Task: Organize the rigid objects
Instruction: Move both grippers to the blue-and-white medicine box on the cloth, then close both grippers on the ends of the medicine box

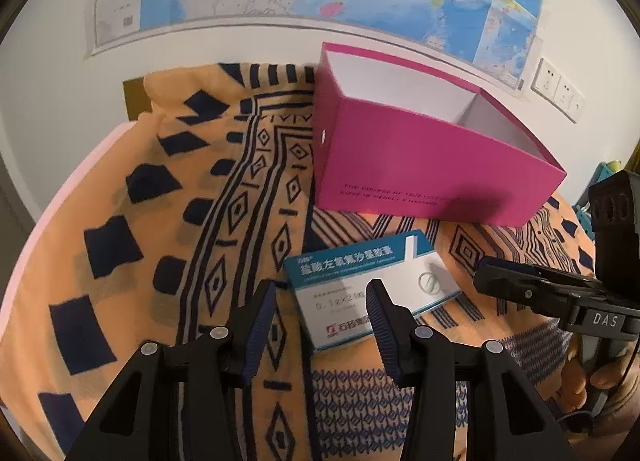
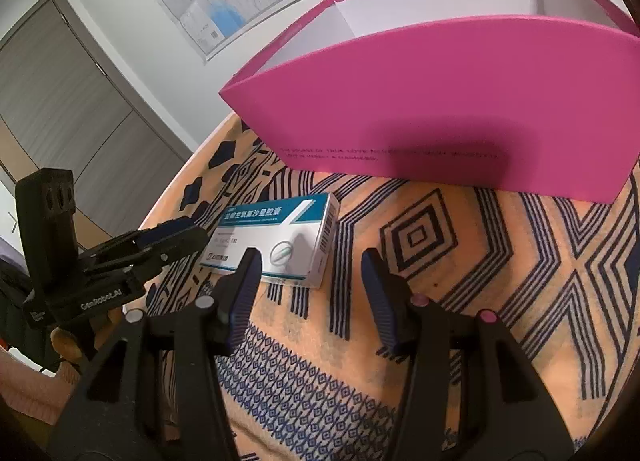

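Both grippers, left gripper [image 1: 322, 311] and right gripper [image 2: 310, 281], are held spread with nothing grasped. One medicine carton [image 1: 370, 285] is seen lying on the patterned cloth [image 1: 140, 261] just before the pink box [image 1: 432, 165]; boxing it appears not yet done.

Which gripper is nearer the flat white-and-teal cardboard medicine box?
Left. The left gripper hovers open over the medicine box; the right gripper sits open beside its right end.
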Action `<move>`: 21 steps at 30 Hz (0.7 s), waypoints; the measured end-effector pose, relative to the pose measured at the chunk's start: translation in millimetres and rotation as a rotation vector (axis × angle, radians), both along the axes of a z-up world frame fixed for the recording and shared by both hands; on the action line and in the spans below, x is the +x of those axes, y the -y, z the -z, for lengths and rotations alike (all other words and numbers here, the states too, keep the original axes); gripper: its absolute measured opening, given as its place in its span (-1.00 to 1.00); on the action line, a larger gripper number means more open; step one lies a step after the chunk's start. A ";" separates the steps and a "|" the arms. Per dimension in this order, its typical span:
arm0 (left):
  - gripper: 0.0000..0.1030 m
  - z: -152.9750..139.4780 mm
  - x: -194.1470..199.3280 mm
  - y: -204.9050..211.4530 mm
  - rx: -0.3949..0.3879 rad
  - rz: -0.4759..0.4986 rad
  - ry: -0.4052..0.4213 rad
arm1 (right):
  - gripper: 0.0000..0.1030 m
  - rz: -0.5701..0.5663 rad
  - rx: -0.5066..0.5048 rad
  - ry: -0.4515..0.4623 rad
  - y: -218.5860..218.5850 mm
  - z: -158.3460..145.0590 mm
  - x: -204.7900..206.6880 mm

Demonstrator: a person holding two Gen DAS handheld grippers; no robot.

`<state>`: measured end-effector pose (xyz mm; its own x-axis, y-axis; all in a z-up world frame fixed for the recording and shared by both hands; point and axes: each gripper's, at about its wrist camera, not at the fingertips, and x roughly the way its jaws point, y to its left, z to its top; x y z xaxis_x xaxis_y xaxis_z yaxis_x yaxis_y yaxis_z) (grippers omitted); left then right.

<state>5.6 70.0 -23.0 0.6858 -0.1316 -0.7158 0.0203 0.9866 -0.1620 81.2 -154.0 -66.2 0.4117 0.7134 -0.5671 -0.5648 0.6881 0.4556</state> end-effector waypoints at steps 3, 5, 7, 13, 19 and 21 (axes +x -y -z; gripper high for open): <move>-0.07 2.9 1.0 -1.7 -0.018 0.008 -0.015 | 0.04 -0.002 -0.001 0.000 -3.7 0.6 1.4; -0.07 5.9 2.6 -0.3 -0.027 0.019 -0.028 | 0.04 -0.005 -0.002 -0.001 -7.0 0.5 3.3; -0.07 8.4 3.3 2.2 -0.033 0.030 -0.036 | 0.04 -0.012 -0.004 0.002 -9.8 0.3 3.8; -0.07 12.0 4.8 5.5 -0.055 0.043 -0.051 | 0.04 -0.030 -0.009 0.000 -17.5 2.0 7.0; -0.07 17.2 7.8 3.7 -0.088 0.049 -0.075 | 0.04 -0.037 -0.013 -0.007 -24.4 4.3 12.6; -0.08 17.5 7.7 3.8 -0.090 0.045 -0.075 | 0.05 -0.041 -0.011 -0.014 -26.7 5.6 14.3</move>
